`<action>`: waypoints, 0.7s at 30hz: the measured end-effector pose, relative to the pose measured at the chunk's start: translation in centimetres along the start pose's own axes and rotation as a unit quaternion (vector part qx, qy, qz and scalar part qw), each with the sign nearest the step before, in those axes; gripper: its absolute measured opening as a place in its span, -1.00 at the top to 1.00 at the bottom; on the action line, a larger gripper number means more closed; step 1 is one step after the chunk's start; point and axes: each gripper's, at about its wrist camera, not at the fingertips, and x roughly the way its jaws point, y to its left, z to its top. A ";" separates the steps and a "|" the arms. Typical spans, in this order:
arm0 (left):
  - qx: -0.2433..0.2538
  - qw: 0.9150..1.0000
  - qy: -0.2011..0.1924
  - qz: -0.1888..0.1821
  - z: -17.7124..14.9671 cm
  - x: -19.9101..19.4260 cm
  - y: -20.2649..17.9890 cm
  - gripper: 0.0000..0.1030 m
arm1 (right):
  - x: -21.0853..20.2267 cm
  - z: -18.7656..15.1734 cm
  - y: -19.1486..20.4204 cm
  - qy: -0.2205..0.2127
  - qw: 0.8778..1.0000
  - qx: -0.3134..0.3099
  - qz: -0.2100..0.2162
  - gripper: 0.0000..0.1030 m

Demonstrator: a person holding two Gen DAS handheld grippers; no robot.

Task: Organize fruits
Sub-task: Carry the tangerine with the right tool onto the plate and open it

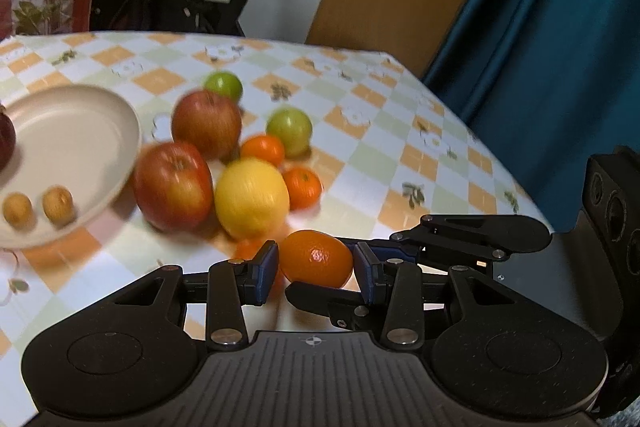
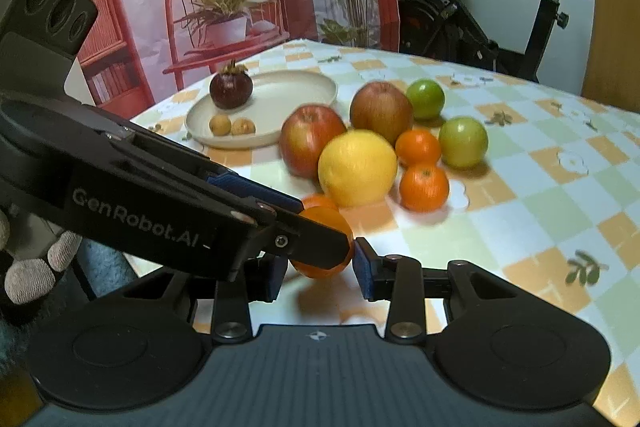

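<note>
Low in both frames, the left gripper (image 1: 316, 269) and right gripper (image 2: 320, 265) each have fingers clenched on one mandarin (image 1: 316, 259) above the table (image 1: 400, 155).

1. A plate (image 2: 316, 83) sits on the table (image 2: 540, 211), left of the loose fruit.
2. In the plate: a mangosteen (image 2: 231, 89) at the far side, two small round fruits (image 2: 232, 125) before it.
3. Two apples (image 2: 312, 139) lie just right of the plate; a lemon (image 2: 357, 167) lies before them.
4. Two mandarins (image 2: 424, 187) lie right of the lemon.
5. Nearest the cameras, one mandarin (image 1: 316, 263) sits between the pads of both grippers.
</note>
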 end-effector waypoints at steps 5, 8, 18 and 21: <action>-0.005 1.000 -0.025 0.004 2.4 -1.8 1.2 0.16 | 0.0 2.7 0.0 -0.014 1.000 -0.004 0.003 0.26; -0.010 0.999 -0.041 0.011 4.1 -2.9 2.6 0.16 | 0.5 4.9 0.1 -0.020 1.000 -0.011 0.011 0.26; -0.074 0.996 -0.034 0.032 10.0 -3.1 11.1 0.16 | 6.8 13.1 1.8 -0.023 0.998 -0.037 0.051 0.26; -0.087 0.995 -0.024 0.041 11.3 -2.2 13.6 0.16 | 9.6 15.0 2.2 -0.014 0.997 -0.037 0.061 0.26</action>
